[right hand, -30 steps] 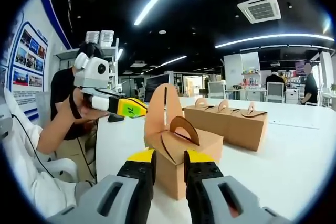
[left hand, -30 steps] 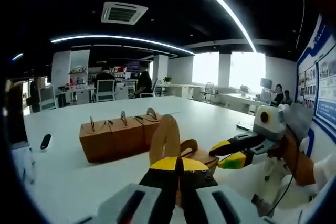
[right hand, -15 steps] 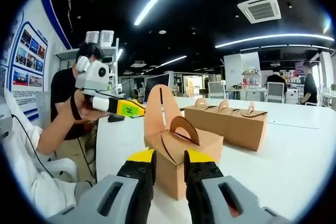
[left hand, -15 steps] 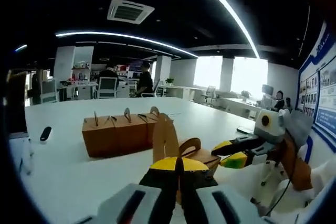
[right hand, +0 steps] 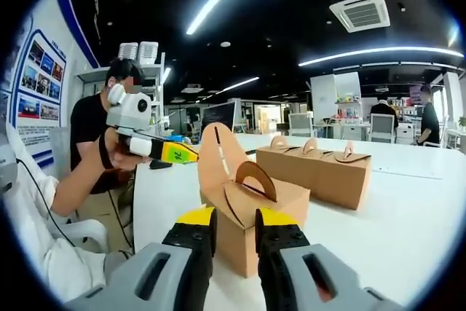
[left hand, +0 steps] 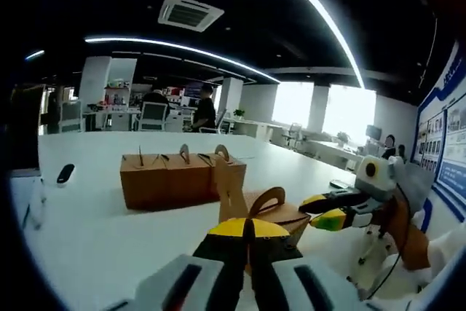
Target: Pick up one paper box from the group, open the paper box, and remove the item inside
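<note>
The opening step was in hand. One brown paper box with arched handle flaps [right hand: 244,213] stood on the white worktop [right hand: 408,223], apart from the row of three closed brown paper boxes [right hand: 313,162] behind it. One tall handle flap [right hand: 216,158] had been lifted and stood up at a tilt, while the other arched flap [right hand: 255,178] lay lower over the top.

The left tongs [left hand: 247,232] were pressed together with no gap showing, at the foot of the raised flap [left hand: 227,183]; whether they pinched the card could not be told, as the tips hid the contact. The right tongs [right hand: 233,227] stood narrowly parted just in front of the box's near corner, gripping nothing visible.

My judgement: the next move called for steadying the box body and folding the second flap back, so the inside would open enough to reach the item, which was hidden.

A small dark oblong object [left hand: 65,173] lay on the worktop well apart. The row of boxes stood near enough to be knocked by a wide swing. A seated person in a dark top [right hand: 87,125] was beyond the worktop's edge.
</note>
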A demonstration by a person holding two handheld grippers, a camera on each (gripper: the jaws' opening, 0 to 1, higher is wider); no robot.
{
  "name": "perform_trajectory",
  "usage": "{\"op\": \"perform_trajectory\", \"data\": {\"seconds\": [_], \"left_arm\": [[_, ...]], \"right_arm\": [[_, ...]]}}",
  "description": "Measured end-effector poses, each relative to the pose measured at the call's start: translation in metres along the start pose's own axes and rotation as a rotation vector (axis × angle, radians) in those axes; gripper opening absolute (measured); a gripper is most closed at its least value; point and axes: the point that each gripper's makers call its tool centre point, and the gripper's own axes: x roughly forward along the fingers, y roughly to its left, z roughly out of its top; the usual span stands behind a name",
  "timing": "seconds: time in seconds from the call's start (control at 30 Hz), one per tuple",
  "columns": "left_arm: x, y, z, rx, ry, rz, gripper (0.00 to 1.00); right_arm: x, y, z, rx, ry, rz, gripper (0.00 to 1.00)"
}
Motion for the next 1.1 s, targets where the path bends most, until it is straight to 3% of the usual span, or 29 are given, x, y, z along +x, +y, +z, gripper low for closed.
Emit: {"op": "perform_trajectory", "data": {"seconds": [0.57,1.1], "left_arm": [[-0.006,0.015,-0.020,-0.061,-0.026,0.015,0.03],[-0.005,0.022,-0.037,-0.220,-0.063,-0.027,0.03]], "right_arm": [[0.000,0.000,0.000,-0.004,0.002,0.000,0.23],[0.000,0.000,0.000,-0.004,0.004,-0.004,0.23]]}}
